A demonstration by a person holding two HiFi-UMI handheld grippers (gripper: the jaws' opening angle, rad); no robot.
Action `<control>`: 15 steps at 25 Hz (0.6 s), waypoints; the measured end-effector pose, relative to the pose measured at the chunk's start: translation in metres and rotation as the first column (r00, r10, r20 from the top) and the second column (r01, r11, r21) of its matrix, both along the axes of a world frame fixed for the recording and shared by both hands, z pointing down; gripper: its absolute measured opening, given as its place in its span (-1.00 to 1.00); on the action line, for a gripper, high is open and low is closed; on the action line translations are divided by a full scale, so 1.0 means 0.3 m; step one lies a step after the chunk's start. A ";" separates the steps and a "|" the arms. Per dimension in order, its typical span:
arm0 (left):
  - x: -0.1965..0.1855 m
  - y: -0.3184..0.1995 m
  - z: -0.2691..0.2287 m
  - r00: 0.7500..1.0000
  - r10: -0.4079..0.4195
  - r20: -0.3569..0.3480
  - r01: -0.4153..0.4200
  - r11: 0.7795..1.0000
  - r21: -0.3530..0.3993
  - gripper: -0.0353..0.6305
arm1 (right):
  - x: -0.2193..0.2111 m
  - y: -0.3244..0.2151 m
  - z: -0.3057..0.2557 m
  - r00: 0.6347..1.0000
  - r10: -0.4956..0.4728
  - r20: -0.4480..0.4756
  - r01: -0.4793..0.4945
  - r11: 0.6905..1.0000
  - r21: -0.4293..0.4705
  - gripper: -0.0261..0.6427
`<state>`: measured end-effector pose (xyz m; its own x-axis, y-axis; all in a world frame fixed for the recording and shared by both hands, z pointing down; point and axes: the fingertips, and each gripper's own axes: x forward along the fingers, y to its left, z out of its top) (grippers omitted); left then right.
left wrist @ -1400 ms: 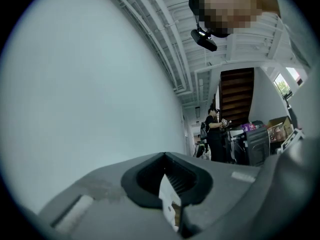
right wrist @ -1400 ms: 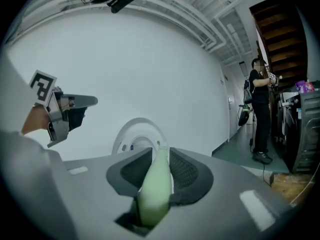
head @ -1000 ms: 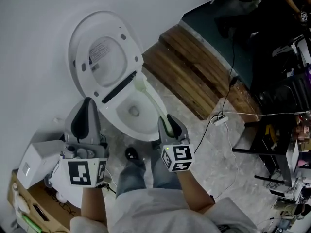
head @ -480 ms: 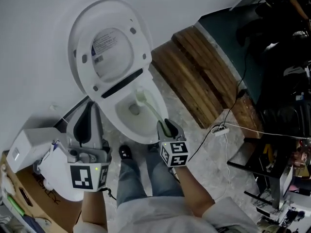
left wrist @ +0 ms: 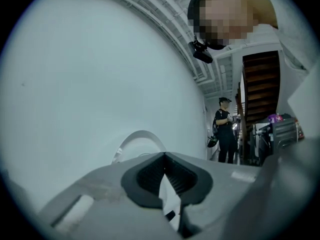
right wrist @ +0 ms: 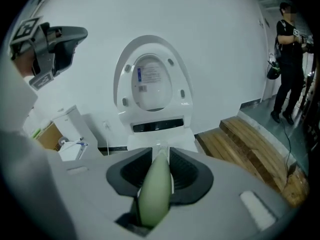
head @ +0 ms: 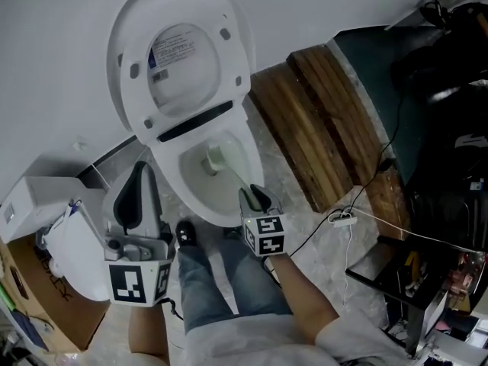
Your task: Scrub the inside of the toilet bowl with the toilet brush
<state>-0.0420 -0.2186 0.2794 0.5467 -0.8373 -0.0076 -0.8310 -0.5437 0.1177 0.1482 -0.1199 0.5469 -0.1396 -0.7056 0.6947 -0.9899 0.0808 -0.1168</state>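
A white toilet stands with its lid (head: pixel 183 52) raised and its bowl (head: pixel 187 197) open below. The pale green toilet brush has its head (head: pixel 214 158) down inside the bowl, beside the drain. Its handle (head: pixel 238 180) slants back to my right gripper (head: pixel 252 193), which is shut on it at the bowl's near rim. In the right gripper view the green handle (right wrist: pixel 154 194) fills the gap between the pads of the right gripper (right wrist: pixel 160 154), with the lid (right wrist: pixel 152 79) straight ahead. My left gripper (head: pixel 139 172) hangs left of the bowl, shut and empty. The left gripper (left wrist: pixel 164 156) faces the white wall.
Wooden steps (head: pixel 320 120) lie right of the toilet, with a white power strip (head: pixel 341 218) and cable on the stone floor. A white box (head: pixel 30 204) and a white tub (head: pixel 72 258) sit at the left. A person (right wrist: pixel 290 59) stands far right. My shoe (head: pixel 185 233) is under the bowl.
The brush head has gone from the bowl's far right rim down into the bowl by the drain. My right gripper has moved closer to the bowl. The view has shifted.
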 end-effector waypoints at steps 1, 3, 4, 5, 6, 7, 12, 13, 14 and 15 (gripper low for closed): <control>0.000 0.004 0.002 1.000 -0.012 -0.003 0.012 1.000 0.010 -0.88 | -0.002 -0.003 0.016 1.000 -0.021 -0.004 0.021 1.000 -0.005 -0.60; -0.002 0.017 0.016 0.999 -0.039 -0.008 0.039 0.999 0.013 -0.88 | -0.005 -0.009 0.046 0.998 -0.065 -0.011 0.065 0.998 -0.014 -0.60; -0.003 0.025 0.027 0.999 -0.052 -0.009 0.052 0.999 0.010 -0.88 | -0.006 -0.012 0.060 0.996 -0.087 -0.016 0.086 0.996 -0.018 -0.60; -0.005 0.033 0.038 0.998 -0.063 -0.009 0.064 0.998 0.006 -0.88 | -0.008 -0.016 0.075 0.994 -0.107 -0.019 0.107 0.994 -0.022 -0.60; -0.006 0.041 0.049 0.997 -0.074 -0.008 0.074 0.997 0.004 -0.88 | -0.009 -0.019 0.090 0.992 -0.126 -0.023 0.125 0.992 -0.026 -0.60; -0.009 0.049 0.061 0.996 -0.085 -0.004 0.085 0.996 0.002 -0.88 | -0.010 -0.022 0.105 0.989 -0.143 -0.026 0.143 0.989 -0.030 -0.60; -0.014 0.075 0.107 0.992 -0.129 0.004 0.129 0.992 0.006 -0.88 | -0.020 -0.040 0.181 0.974 -0.223 -0.040 0.221 0.974 -0.047 -0.60; -0.014 0.078 0.116 0.991 -0.135 0.005 0.135 0.991 0.005 -0.88 | -0.023 -0.045 0.196 0.971 -0.236 -0.041 0.234 0.971 -0.050 -0.60; -0.014 0.080 0.124 0.990 -0.140 0.006 0.140 0.990 0.007 -0.88 | -0.026 -0.050 0.213 0.968 -0.248 -0.042 0.246 0.968 -0.052 -0.60; -0.014 0.081 0.131 0.989 -0.145 0.007 0.145 0.989 0.009 -0.88 | -0.030 -0.056 0.229 0.965 -0.260 -0.043 0.257 0.965 -0.056 -0.60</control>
<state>-0.0462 -0.1944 0.3189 0.4195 -0.9077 -0.0113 -0.9020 -0.4183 0.1071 0.1393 -0.1367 0.6157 -0.2773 -0.6147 0.7384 -0.9406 0.3303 -0.0783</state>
